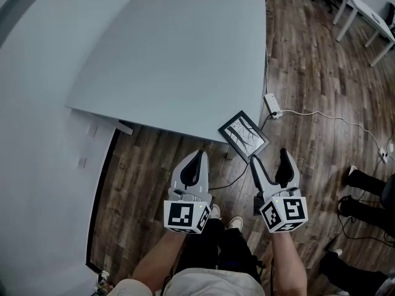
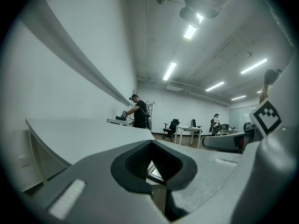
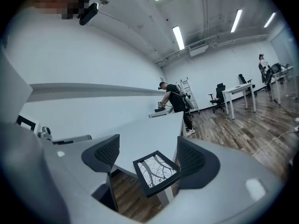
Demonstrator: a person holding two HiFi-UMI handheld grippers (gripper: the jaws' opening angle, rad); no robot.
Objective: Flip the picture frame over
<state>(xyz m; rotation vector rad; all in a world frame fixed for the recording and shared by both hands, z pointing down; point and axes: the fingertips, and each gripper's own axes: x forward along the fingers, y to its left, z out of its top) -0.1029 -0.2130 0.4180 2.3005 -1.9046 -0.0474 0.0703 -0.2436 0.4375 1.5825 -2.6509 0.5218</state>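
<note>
A black picture frame (image 1: 244, 134) with a branch pattern facing up lies on the near right corner of the grey table (image 1: 166, 54), its near edge at the table's rim. My right gripper (image 1: 268, 157) hovers just short of it, open, with nothing between its fingers. In the right gripper view the frame (image 3: 156, 172) shows ahead between the two dark pads (image 3: 104, 157), and my right gripper (image 3: 147, 157) points at it. My left gripper (image 1: 199, 155) hangs left of the frame, off the table's near edge, its fingers shut together on nothing. The left gripper (image 2: 154, 144) view looks across the tabletop (image 2: 70, 129).
A white power strip (image 1: 272, 105) and its cable lie on the wood floor right of the table. A person's legs (image 1: 370, 190) stand at the right edge. White desks (image 1: 370, 14) stand at the back right. A person (image 3: 175, 101) works at the table's far end.
</note>
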